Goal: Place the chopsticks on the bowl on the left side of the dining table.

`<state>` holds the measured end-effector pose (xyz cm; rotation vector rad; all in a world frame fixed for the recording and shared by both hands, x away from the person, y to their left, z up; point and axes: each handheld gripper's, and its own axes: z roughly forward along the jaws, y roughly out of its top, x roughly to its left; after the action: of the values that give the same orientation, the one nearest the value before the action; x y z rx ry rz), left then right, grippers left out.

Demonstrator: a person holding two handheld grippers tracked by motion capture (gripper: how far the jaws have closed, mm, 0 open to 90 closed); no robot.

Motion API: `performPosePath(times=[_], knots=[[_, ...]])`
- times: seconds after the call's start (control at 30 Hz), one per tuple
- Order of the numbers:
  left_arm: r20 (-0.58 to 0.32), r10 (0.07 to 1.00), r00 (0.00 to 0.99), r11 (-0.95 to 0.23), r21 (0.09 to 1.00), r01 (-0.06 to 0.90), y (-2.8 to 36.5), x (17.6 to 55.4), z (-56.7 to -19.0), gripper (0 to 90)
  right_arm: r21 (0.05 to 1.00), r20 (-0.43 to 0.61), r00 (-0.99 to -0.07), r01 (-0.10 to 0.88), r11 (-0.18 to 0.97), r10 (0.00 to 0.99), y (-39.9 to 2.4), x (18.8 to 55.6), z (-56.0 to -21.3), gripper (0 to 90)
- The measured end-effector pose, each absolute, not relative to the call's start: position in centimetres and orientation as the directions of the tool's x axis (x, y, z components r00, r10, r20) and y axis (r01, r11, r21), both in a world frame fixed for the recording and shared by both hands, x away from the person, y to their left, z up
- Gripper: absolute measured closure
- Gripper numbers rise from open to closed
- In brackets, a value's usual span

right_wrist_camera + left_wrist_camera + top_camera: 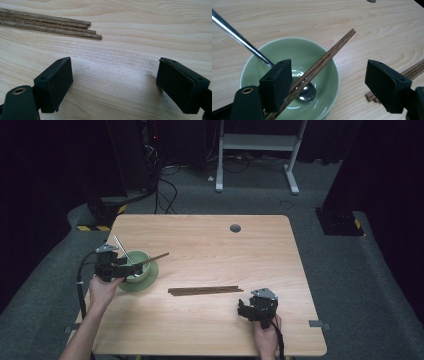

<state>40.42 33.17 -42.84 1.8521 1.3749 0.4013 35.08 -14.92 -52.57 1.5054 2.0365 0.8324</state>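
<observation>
The left gripper (134,268) sits near the tabletop's left edge, its jaws spread wide and pointing right, held by the left hand (102,289) with the forearm coming up from the near-left corner. The right gripper (243,309) rests close to the near edge, right of centre, jaws wide apart, gripped by the right hand (265,335).

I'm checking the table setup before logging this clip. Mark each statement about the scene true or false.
1. A metal spoon lies in the green bowl. True.
2. The left hand-held gripper is clamped shut on the chopsticks in the bowl. False: its jaws stand wide apart.
3. The chopsticks on the table lie between bowl and right hand-held gripper. True.
4. The right hand-held gripper holds a chopstick. False: its jaws are open and hold nothing.
</observation>
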Motion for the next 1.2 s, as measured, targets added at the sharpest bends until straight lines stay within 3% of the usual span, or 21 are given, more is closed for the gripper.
performPosePath(times=[0.6,1.2], knots=[[-0.19,0.935,0.298,-0.064,0.739,0.671,35.1,36.9,-44.4,23.0,0.709,-0.017,-0.286,0.672,0.213,0.958,-14.9,35.1,-52.6,13.3],[-0.192,0.949,0.249,-0.029,0.734,0.679,36.0,36.4,-45.2,23.1,0.709,-0.017,-0.286,0.672,0.213,0.958,-14.9,35.1,-52.6,13.3]])
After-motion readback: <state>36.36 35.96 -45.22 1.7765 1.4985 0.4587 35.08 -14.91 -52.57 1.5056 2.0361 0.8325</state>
